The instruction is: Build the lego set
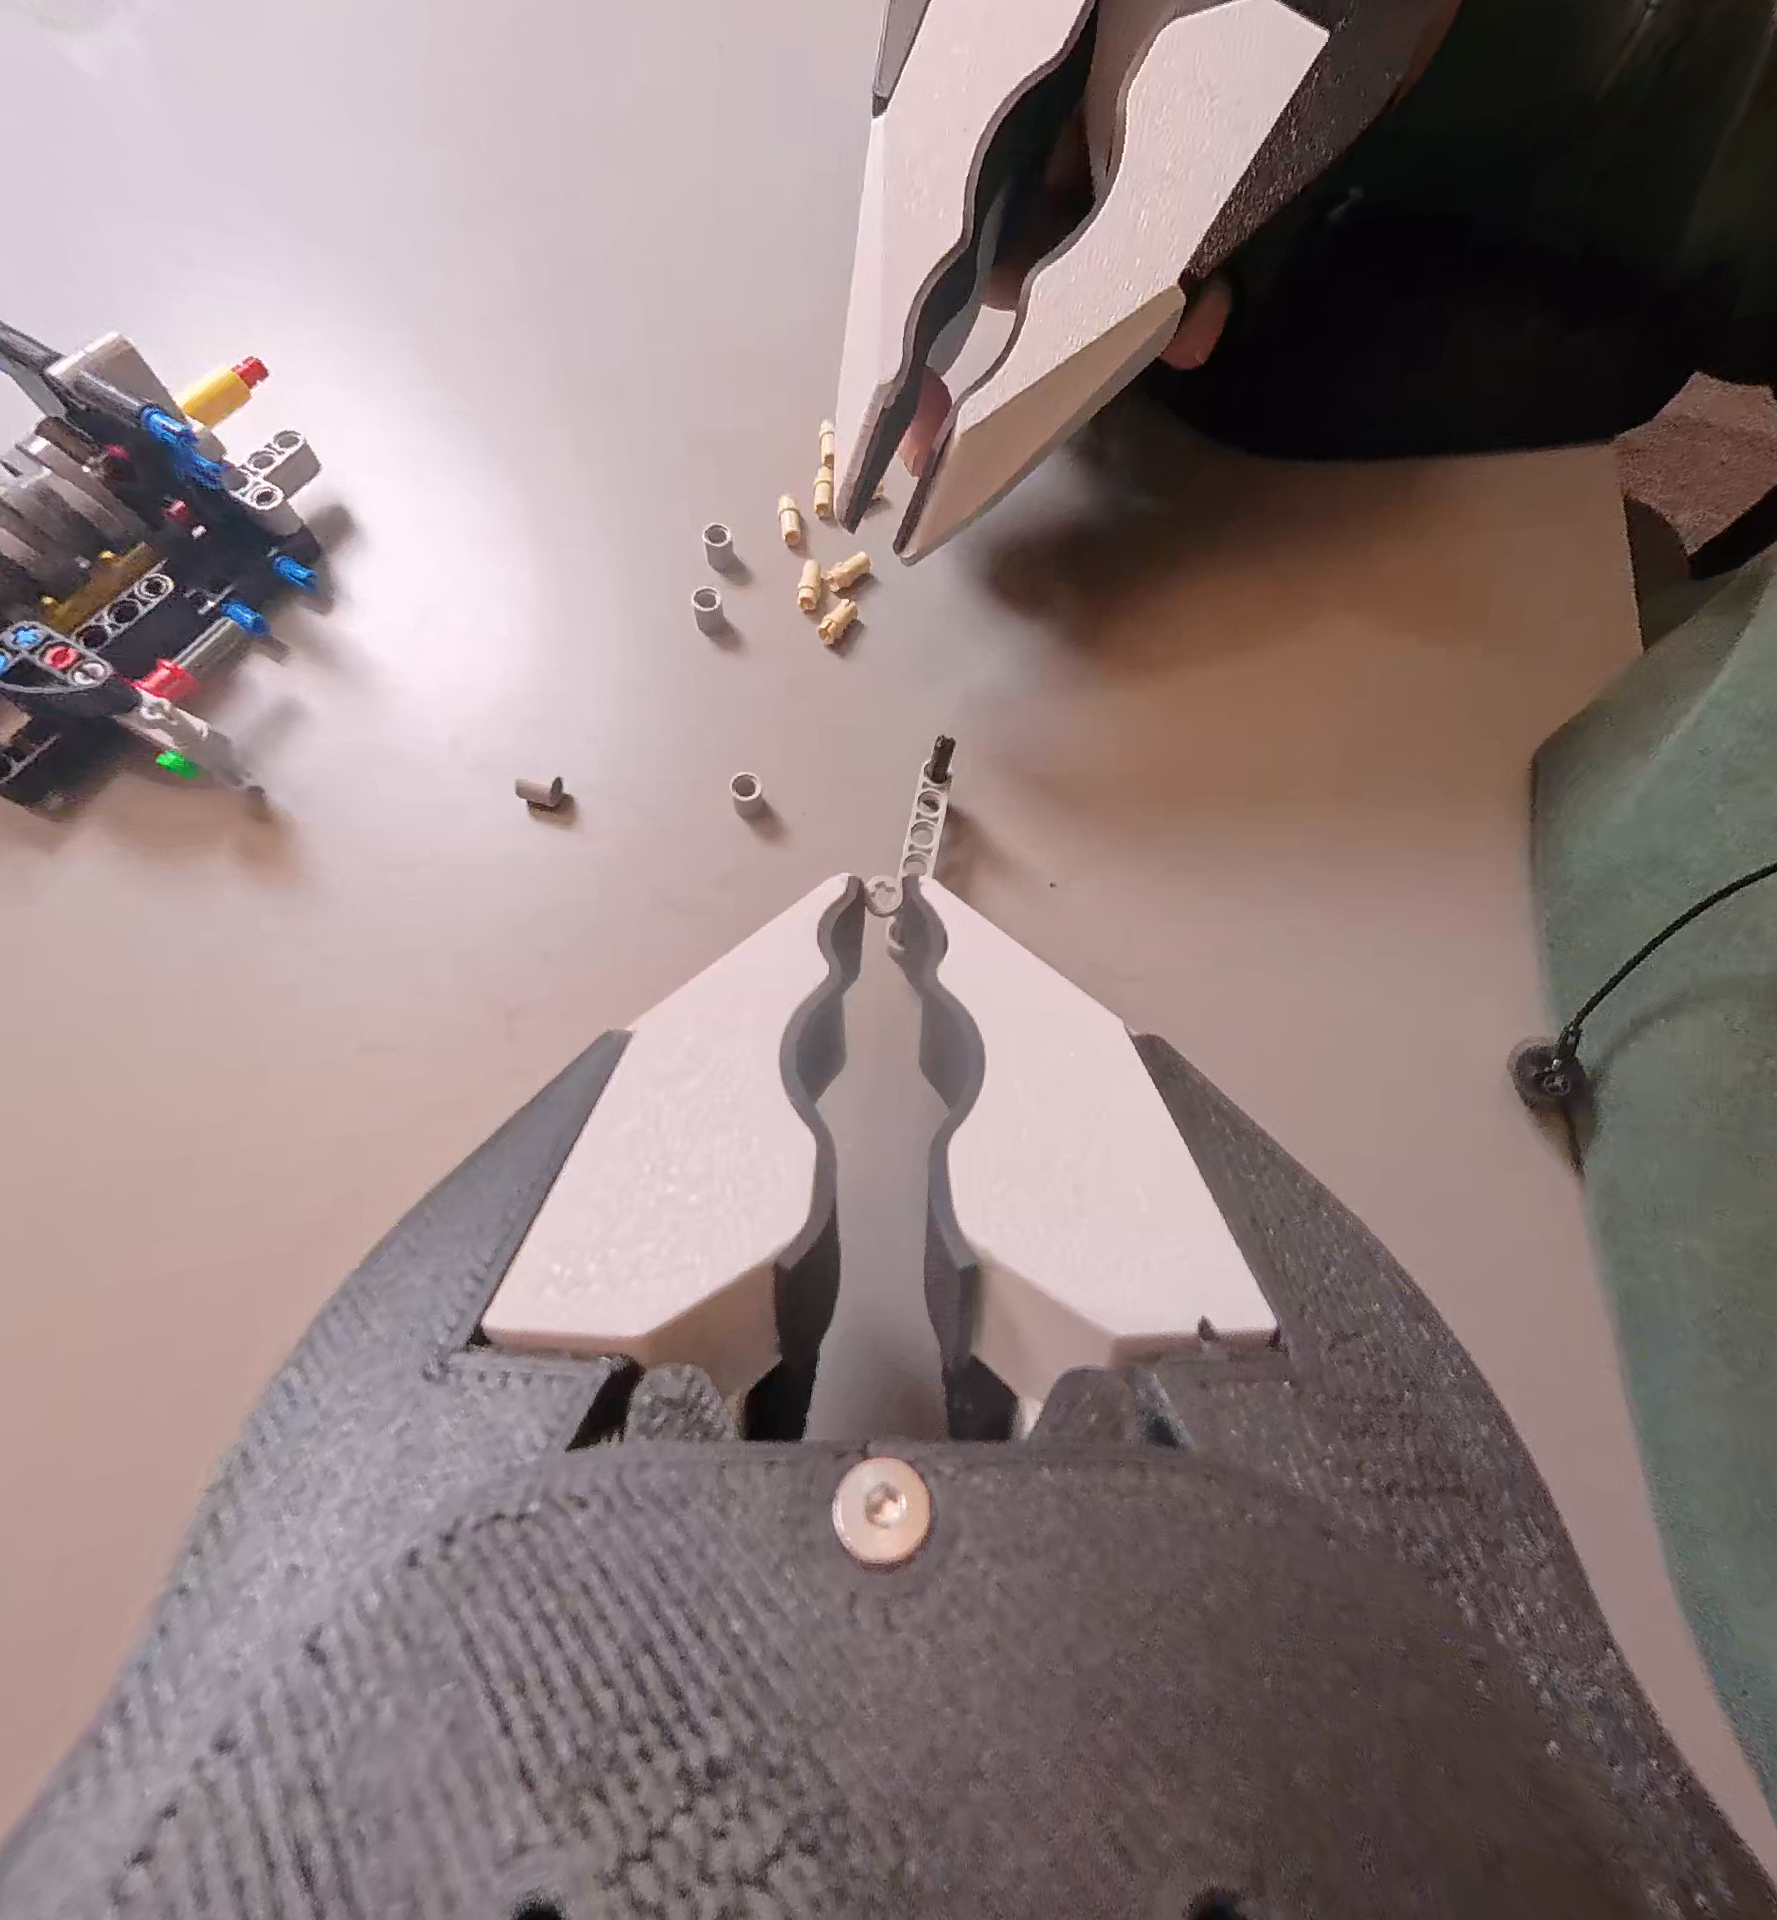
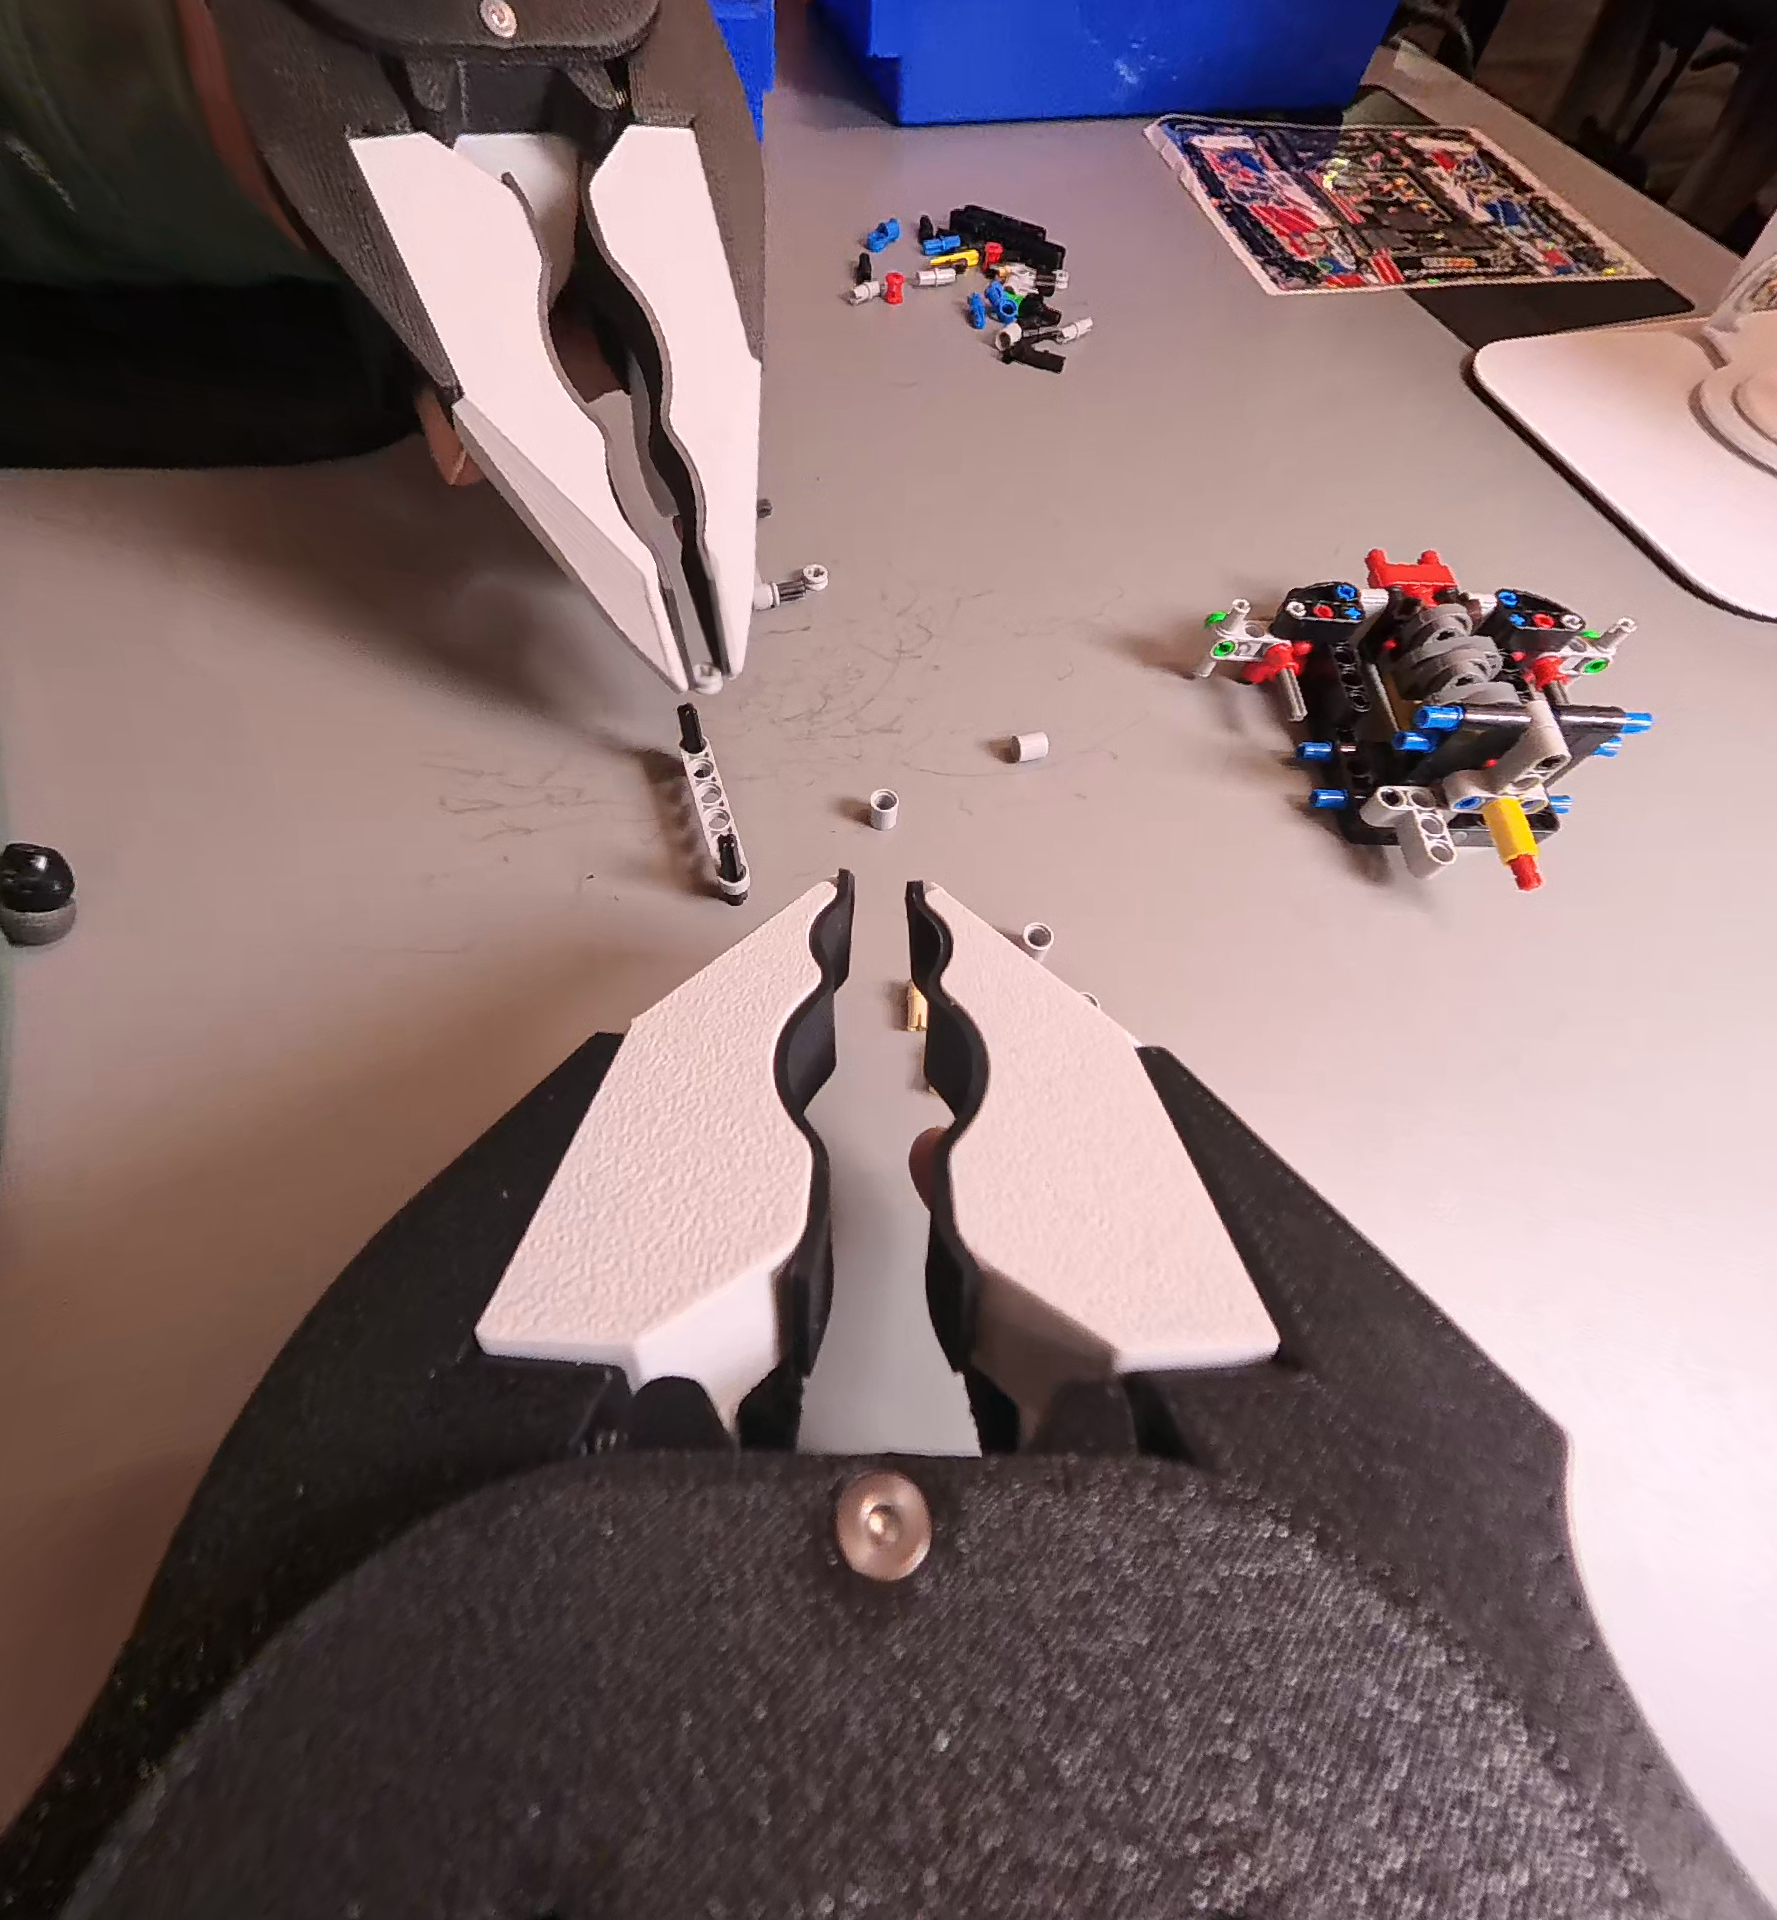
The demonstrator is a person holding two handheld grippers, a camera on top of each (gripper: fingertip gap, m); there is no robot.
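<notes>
The left gripper (image 1: 889,891), white-fingered with black pads, is pinched on a small light-grey round-holed connector piece (image 1: 886,902) just above the grey table (image 1: 1227,810). Just beyond it lies a thin light-grey holed beam with black pins (image 2: 713,808). The right gripper (image 2: 879,891) hangs slightly parted, holding nothing, over scattered tan pins (image 1: 830,582) and short grey sleeves (image 1: 720,542). The half-built black and grey lego model (image 2: 1435,717) sits well apart
</notes>
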